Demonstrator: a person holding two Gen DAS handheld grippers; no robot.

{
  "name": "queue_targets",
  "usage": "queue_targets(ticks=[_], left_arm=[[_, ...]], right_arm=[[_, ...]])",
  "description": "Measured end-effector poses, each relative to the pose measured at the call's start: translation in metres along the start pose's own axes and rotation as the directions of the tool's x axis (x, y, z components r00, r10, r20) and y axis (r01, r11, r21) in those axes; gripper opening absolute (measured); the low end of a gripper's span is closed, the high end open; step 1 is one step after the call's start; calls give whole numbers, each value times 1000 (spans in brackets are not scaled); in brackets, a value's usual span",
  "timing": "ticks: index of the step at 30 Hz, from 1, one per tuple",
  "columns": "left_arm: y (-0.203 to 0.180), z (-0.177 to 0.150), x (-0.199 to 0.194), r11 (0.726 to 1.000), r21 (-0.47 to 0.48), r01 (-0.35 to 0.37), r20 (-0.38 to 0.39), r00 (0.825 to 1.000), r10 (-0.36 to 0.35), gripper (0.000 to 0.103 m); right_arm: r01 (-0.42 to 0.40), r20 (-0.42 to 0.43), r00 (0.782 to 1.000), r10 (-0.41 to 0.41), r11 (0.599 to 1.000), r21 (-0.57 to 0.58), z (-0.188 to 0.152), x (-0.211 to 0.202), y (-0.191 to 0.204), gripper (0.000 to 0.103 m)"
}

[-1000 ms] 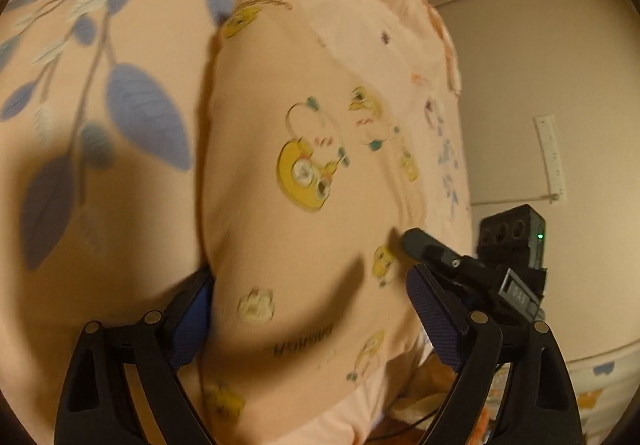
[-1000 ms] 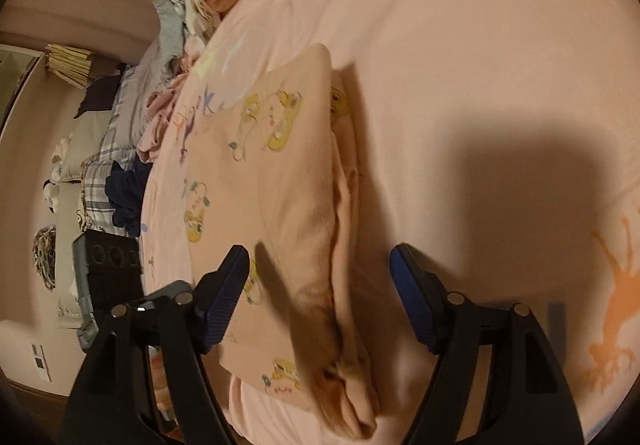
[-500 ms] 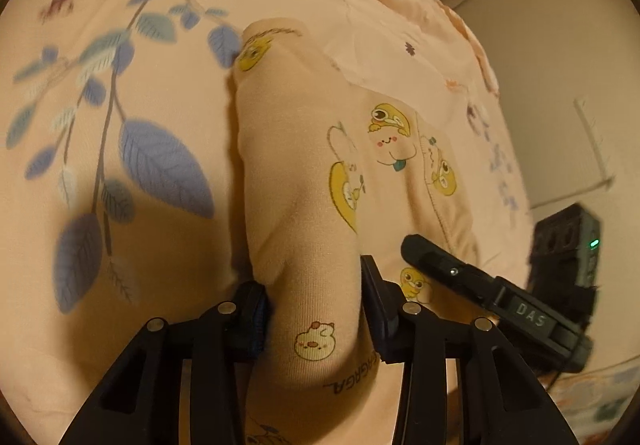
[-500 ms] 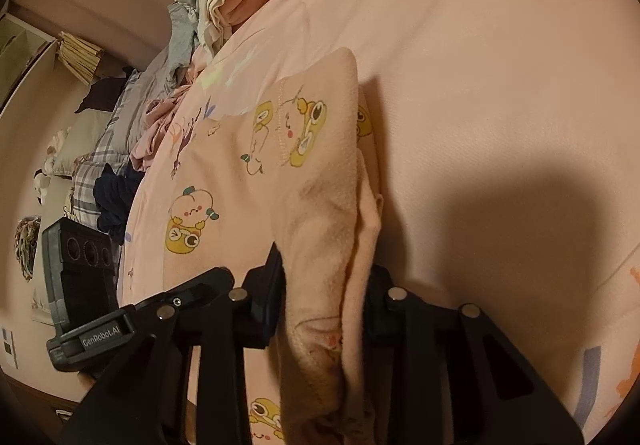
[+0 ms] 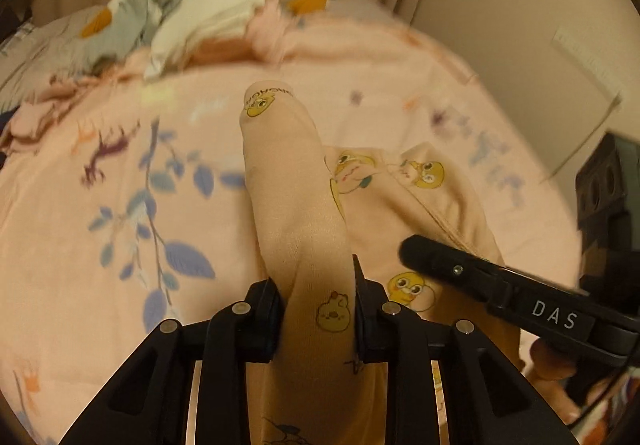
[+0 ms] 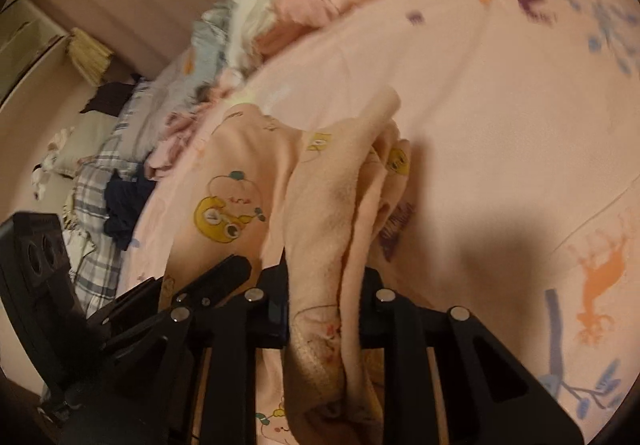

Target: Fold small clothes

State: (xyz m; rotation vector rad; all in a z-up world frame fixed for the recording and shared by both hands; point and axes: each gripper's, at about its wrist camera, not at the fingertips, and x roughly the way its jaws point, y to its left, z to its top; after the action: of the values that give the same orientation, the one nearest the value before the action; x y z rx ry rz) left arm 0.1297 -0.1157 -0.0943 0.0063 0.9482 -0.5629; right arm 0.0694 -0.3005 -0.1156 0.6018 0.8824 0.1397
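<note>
Both grippers have just been closing, and each now pinches the peach duck-print garment (image 5: 304, 229): the left gripper (image 5: 316, 309) on one edge, the right gripper (image 6: 324, 305) on a thick bunch. That bunch may slip unevenly, so the fold lands crooked on the bedsheet (image 5: 100, 205) ahead.
</note>
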Motion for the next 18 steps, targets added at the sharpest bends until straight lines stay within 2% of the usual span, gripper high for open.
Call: queue_targets(ticks=[3,7,12,18], left_arm=[[-15,12,-32,999,40,17,84,996,-20,26],[-28,15,-70,998,62,30,174,984,-41,26],[-31,13,-96,997,77,-3,225,974,-15,26],[-12,14,-116,999,54,1,249,969,-15,26]], right_arm=[[-68,67,995,70,997,-28,7,-41,17,22],[-100,139,984,111,991,-86,7,-79,41,22],[-83,184,976,114,982,-168,0,-105,76,22],[-106,177,974,141,975,-193,-1,-111,96,22]])
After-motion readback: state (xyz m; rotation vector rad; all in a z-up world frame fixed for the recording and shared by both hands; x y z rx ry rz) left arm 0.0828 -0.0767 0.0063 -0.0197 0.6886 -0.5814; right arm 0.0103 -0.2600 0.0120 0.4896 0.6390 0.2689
